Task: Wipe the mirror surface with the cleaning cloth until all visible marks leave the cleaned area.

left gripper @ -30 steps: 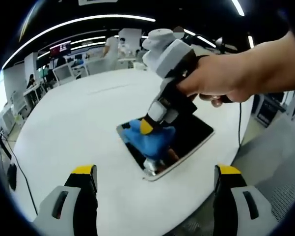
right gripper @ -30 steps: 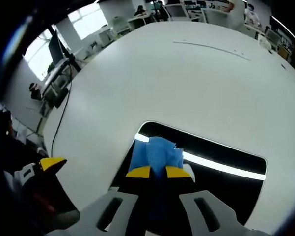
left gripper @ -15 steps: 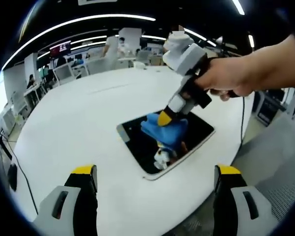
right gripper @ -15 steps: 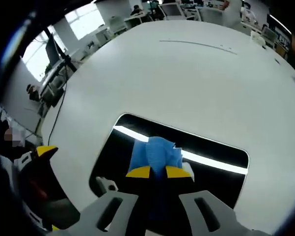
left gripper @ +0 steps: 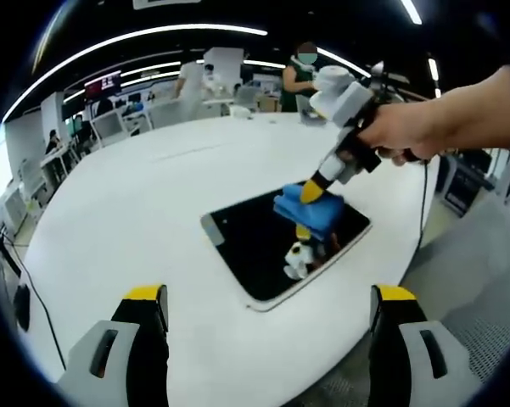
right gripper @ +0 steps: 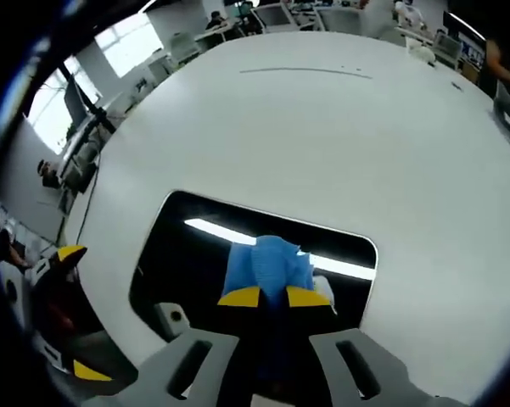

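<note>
The mirror (left gripper: 271, 242) lies flat on the white table (left gripper: 119, 229), near the edge closest to the person, so both grippers can reach it without stretching; its dark glass reflects a ceiling light strip, which runs across it in the right gripper view. The right gripper (left gripper: 312, 192) has its 2 yellow-tipped jaws closed on the blue cloth (left gripper: 310, 214), bunched into a wad so that a soft pad, not the hard tips, meets the glass; the gripper comes down at a slant from the person's hand (left gripper: 399, 136), which likely lets it press and drag the cloth across the surface. In the left gripper view the cloth sits on the far right part of the mirror, close to its far edge; in the right gripper view the cloth (right gripper: 267, 267) pokes out just beyond the closed tips (right gripper: 271, 297) and covers the middle of the glass (right gripper: 204, 246). The left gripper (left gripper: 267, 292) holds nothing; its 2 jaws stand wide apart and well short of the mirror, probably kept back to leave the wiping path free and keep the mirror in sight. I cannot tell whether marks remain on the glass, so the wiping looks unfinished.
</note>
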A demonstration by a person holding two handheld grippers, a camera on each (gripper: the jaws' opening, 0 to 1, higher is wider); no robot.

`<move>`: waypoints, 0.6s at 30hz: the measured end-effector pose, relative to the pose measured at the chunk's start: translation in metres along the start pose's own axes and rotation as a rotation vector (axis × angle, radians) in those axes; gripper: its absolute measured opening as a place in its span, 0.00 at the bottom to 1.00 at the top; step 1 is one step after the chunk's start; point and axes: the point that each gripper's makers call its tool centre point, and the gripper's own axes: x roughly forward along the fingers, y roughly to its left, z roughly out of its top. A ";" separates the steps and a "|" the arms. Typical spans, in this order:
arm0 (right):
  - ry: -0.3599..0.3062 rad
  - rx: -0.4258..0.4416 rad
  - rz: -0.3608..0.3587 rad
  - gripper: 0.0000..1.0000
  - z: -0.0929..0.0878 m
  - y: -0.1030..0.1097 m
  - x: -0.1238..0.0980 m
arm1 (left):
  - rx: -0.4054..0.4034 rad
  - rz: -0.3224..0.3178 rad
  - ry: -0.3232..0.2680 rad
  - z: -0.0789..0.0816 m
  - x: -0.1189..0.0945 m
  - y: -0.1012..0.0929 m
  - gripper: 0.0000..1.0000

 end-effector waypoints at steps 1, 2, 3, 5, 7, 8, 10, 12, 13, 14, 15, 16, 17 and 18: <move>0.003 0.004 -0.009 0.04 -0.001 -0.003 -0.001 | 0.001 0.000 0.002 0.000 0.000 0.000 0.99; 0.008 0.006 -0.044 0.04 -0.002 -0.010 -0.003 | 0.004 0.002 0.002 0.000 0.000 0.000 0.99; 0.005 0.003 -0.041 0.04 -0.003 -0.011 -0.003 | 0.006 0.004 0.001 0.000 0.000 0.000 0.99; 0.009 0.014 -0.042 0.04 -0.004 -0.013 -0.004 | 0.008 0.005 0.000 0.000 0.000 0.001 0.99; 0.012 0.022 -0.048 0.04 -0.005 -0.018 -0.005 | 0.003 0.008 0.003 -0.001 -0.001 0.002 0.99; 0.014 0.026 -0.051 0.04 -0.005 -0.020 -0.005 | 0.000 0.013 -0.001 0.000 -0.001 0.003 0.99; 0.017 0.032 -0.063 0.04 -0.007 -0.026 -0.006 | -0.001 0.011 -0.004 0.000 -0.001 0.003 0.99; 0.019 0.042 -0.069 0.04 -0.010 -0.030 -0.009 | -0.003 0.013 -0.005 0.000 -0.001 0.003 0.99; 0.019 0.043 -0.070 0.04 -0.012 -0.030 -0.010 | -0.005 0.015 -0.011 0.001 -0.001 0.003 0.99; 0.019 0.042 -0.071 0.04 -0.013 -0.030 -0.010 | -0.006 0.015 -0.011 0.001 -0.001 0.003 0.99; 0.020 0.031 -0.075 0.04 -0.013 -0.031 -0.010 | -0.006 0.015 -0.010 0.001 -0.001 0.003 0.99; 0.023 0.022 -0.081 0.04 -0.014 -0.031 -0.011 | -0.007 0.014 -0.010 0.001 -0.001 0.003 0.99; 0.023 0.021 -0.083 0.04 -0.014 -0.032 -0.011 | -0.007 0.013 -0.010 0.001 -0.001 0.003 0.99; 0.021 0.032 -0.084 0.03 -0.015 -0.035 -0.012 | -0.003 0.013 -0.009 0.001 -0.001 0.003 0.99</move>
